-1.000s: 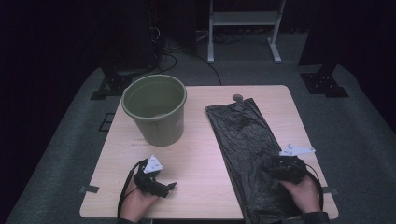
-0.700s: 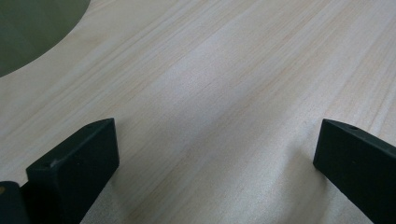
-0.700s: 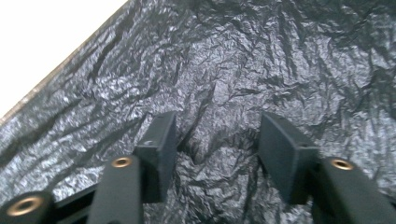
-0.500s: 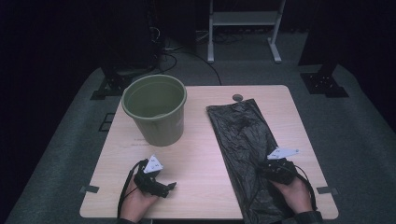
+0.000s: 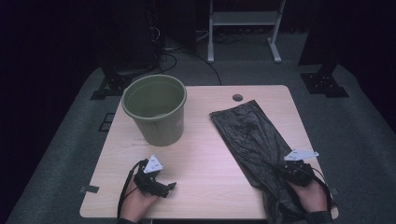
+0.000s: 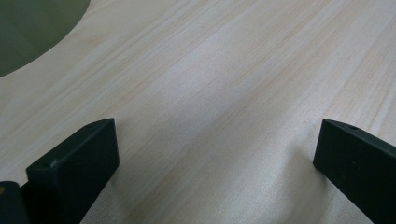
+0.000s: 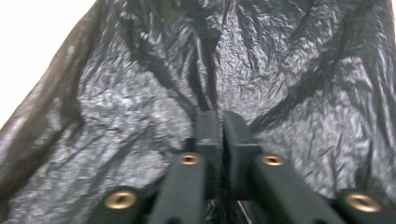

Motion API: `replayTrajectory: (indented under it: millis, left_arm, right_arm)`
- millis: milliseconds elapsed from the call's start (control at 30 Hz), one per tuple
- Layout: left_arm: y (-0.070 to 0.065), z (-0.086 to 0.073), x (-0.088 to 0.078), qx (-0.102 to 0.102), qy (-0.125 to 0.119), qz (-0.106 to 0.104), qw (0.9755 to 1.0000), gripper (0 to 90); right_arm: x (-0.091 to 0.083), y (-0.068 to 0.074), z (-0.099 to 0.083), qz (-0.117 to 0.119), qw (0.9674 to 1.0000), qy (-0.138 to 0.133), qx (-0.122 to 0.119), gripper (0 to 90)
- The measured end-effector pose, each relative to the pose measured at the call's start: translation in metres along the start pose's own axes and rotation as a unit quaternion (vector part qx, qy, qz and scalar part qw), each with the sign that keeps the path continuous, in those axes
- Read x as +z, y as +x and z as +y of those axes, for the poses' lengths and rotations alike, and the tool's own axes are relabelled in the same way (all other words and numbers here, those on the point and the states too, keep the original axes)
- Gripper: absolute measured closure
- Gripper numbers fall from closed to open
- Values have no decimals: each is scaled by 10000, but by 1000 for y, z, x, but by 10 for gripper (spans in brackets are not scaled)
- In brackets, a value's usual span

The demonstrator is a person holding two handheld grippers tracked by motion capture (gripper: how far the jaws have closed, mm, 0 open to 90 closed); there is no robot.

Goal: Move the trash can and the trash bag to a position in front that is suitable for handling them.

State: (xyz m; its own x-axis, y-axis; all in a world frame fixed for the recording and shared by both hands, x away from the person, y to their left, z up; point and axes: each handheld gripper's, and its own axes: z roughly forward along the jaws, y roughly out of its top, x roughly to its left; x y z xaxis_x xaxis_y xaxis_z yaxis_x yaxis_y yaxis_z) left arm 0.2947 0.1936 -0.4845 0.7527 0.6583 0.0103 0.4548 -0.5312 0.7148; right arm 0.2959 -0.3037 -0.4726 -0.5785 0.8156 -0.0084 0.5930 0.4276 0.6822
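A crumpled black plastic bag (image 5: pixel 247 130) lies flat along the right half of the wooden table (image 5: pixel 205 158), reaching past the near edge. My right gripper (image 5: pixel 284 167) rests on its near part. In the right gripper view the jaws have just been closing, and my right gripper (image 7: pixel 219 119) now pinches a fold of the bag (image 7: pixel 280 60). A green bucket (image 5: pixel 155 109) stands upright at the back left. My left gripper (image 5: pixel 169 186) lies on bare wood in front of the bucket. In the left gripper view, my left gripper (image 6: pixel 215 158) stands wide open with nothing between its jaws.
A small round hole (image 5: pixel 237 97) sits near the table's far edge. The bucket's wall (image 6: pixel 32 32) fills the left gripper view's upper left corner. On the dark floor behind are a white frame's legs (image 5: pixel 243 28) and black stand bases (image 5: pixel 322 84).
My right gripper slid left over the bag, came back right, and its jaws closed on a fold of the film. The left gripper stayed where it was.
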Motion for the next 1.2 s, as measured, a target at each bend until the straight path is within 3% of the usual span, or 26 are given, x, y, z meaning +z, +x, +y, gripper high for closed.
replayTrajectory:
  millis: [133, 167, 300, 333, 367, 433, 567, 667, 833, 1100, 1200]
  left_arm:
    - [0, 0, 0, 0, 0, 2, 10000, 0]
    - [0, 0, 0, 0, 0, -1, 10000, 0]
    - [0, 0, 0, 2, 3, 3, 10000, 0]
    - [0, 0, 0, 3, 2, 0, 10000, 0]
    - [0, 0, 0, 3, 2, 0, 10000, 0]
    - [0, 0, 0, 6, 7, -1, 10000, 0]
    - [-1, 0, -2, 70, 5, 40, 10000, 0]
    - [-1, 0, -3, -33, 16, 22, 10000, 0]
    - [-2, 5, -12, -5, -131, 24, 9999, 0]
    - [-5, 21, -22, -72, -247, -374, 9990, 0]
    - [-6, 28, -27, -22, -261, -378, 9989, 0]
  right_arm:
    - [-5, -6, -2, 88, 9992, -334, 184, 533]
    - [-2, -3, -1, 144, 9985, -494, 182, 383]
    - [7, 1, 1, 138, 9988, -422, 184, 284]
    - [12, 2, 2, 178, 9990, -348, 238, 203]
    - [12, 2, 2, 178, 9990, -348, 238, 203]
    - [17, 4, 2, 34, 9994, -290, 191, 123]
    - [20, 5, 3, 3, 9996, -263, 139, 109]
    - [21, 6, 2, -32, 9995, -300, 98, 102]
    - [21, 6, 1, -9, 9994, -326, 139, 103]
    - [21, 6, 1, -9, 9994, -326, 138, 103]
    - [21, 6, 1, -8, 9994, -326, 137, 103]
